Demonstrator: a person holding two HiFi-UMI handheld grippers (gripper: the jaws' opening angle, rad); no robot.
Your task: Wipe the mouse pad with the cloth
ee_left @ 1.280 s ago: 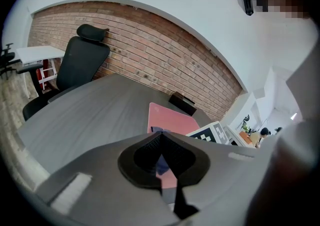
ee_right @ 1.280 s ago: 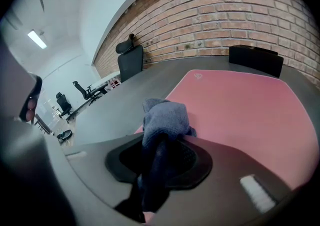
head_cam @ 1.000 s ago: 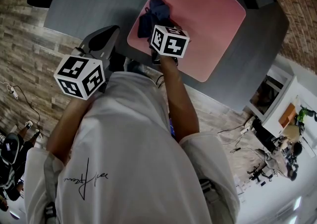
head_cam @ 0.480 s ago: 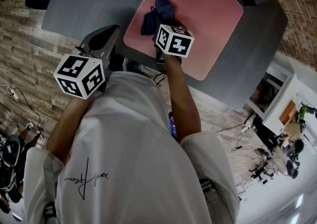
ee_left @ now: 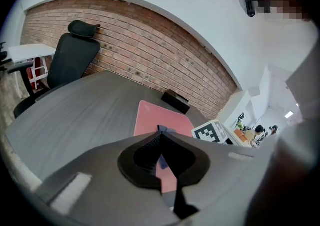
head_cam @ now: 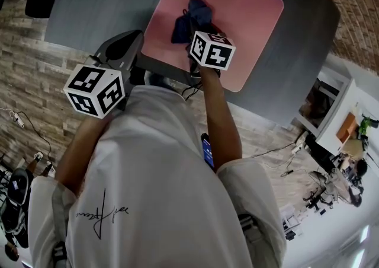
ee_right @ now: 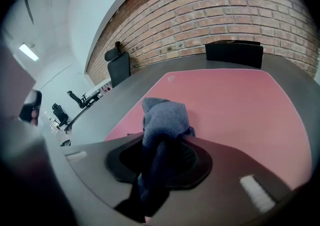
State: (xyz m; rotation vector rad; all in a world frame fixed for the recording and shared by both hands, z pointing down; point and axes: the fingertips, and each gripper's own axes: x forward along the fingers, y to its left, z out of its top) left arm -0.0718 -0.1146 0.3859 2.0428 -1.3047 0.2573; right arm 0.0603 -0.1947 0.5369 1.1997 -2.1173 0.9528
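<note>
Left gripper [ee_left: 160, 132]: jaws together, nothing between them. It hangs over the near edge of the worktop [head_cam: 100, 0], beside the pad and not touching it.
Right gripper [ee_right: 162, 140]: clamped on the cloth [ee_right: 165, 117], low over the near-left part of the mouse pad [head_cam: 243, 12].
Cloth: dark blue-grey, soft, with a fine looped weave. It is bunched into a lump that stands up out of the jaws, and its lower folds seem to lie on the pad.
Mouse pad: pink, matte, flat and thin, with rounded corners and a small pale mark at the far corner. It lies on the worktop, its near edge close to the worktop's edge.
Step in hand: probably a wiping stroke across the pad – most of the pink surface lies beyond the cloth.
To do it well: I think the cloth should be pressed down so that more than one fold touches, then drawn in straight overlapping strokes to the far edge. A thin pad may slide on a smooth top, so the pressure should be even – the free gripper could steady a corner.
Worktop: grey, streaked like wood grain, with rounded corners.
Farther: a black box [ee_right: 234, 52] just behind the pad, then a red brick wall [ee_right: 235, 15].
</note>
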